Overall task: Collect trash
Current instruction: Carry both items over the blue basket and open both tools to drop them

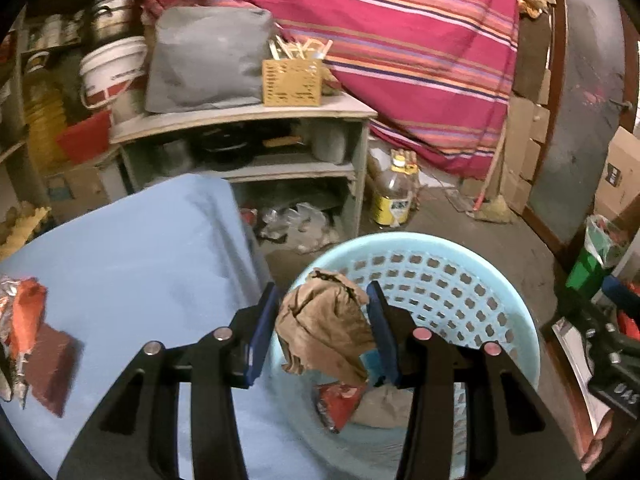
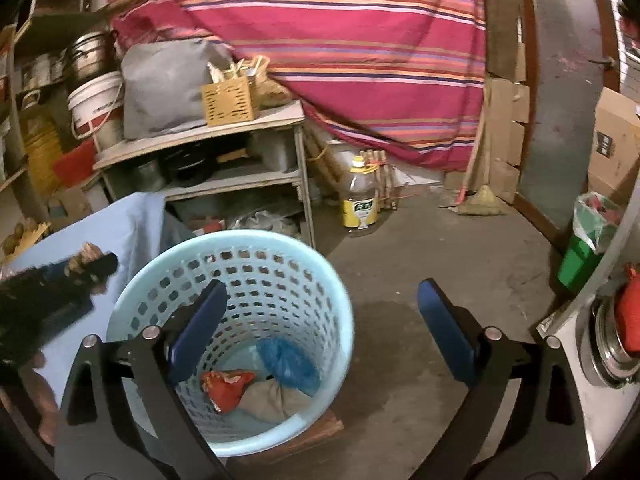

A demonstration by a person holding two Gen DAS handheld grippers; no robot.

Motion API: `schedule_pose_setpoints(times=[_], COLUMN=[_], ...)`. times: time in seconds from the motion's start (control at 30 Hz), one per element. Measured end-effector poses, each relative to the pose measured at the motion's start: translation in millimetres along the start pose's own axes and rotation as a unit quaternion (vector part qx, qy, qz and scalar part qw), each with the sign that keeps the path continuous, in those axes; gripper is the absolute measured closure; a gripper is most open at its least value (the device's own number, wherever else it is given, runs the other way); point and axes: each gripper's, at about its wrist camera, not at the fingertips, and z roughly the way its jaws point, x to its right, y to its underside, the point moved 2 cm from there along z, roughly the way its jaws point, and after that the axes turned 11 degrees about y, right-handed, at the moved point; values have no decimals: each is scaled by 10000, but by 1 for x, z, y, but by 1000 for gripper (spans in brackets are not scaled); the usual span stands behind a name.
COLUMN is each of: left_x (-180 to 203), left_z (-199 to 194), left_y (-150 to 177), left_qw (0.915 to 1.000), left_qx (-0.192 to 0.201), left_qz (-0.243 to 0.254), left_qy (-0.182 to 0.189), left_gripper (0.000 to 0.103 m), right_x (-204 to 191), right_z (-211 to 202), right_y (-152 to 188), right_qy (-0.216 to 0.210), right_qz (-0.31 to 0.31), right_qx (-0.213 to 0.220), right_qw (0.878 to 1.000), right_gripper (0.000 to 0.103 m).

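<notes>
One piece in play, left wrist view: left claw (image 1: 324,332) pinches crumpled brown paper (image 1: 326,322), hanging over the near-left rim of the blue basket (image 1: 500,280), just short of clear drop space. Right wrist view: right claw (image 2: 320,336) spread wide, empty, above the basket (image 2: 312,264); red wrapper (image 2: 224,388) already at its bottom.

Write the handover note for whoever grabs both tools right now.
Left tool: shut on a crumpled brown paper wad, held over the light-blue basket.
Right tool: open and empty above the basket.
Done: red snack wrapper, blue bag and a tan wad lie in the basket.
Left: drop the brown wad in; foil-and-orange wrapper and a dark red piece remain on the blue-covered table.
</notes>
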Motion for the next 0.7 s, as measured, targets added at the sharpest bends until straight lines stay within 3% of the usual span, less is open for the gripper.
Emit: schedule_pose_setpoints(times=[0.1, 0.17, 0.3, 0.47, 0.6, 0.7], left_x=[5, 8, 9, -15, -44, -77], left_z=[11, 13, 9, -3, -29, -61], left_y=[0, -3, -8, -4, 6, 17], left_qw=[9997, 9996, 9996, 9999, 9997, 9985], left_qx=[-138, -141, -41, -62, -7, 114], left_qz=[-3, 24, 139, -59, -195, -190], left_qy=[180, 246, 239, 125, -109, -492], left_gripper=[52, 23, 21, 21, 18, 14], right_x=[6, 8, 3, -4, -20, -38], right_z=[2, 5, 8, 8, 4, -1], right_y=[0, 0, 1, 1, -2, -5], right_qy=[-13, -14, 75, -10, -140, -259], right_qz=[131, 183, 64, 85, 82, 56], right_qx=[-52, -98, -144, -159, -131, -87], right_qw=[9999, 9998, 9998, 9998, 9998, 9996], right_gripper=[9, 9, 9, 9, 7, 4])
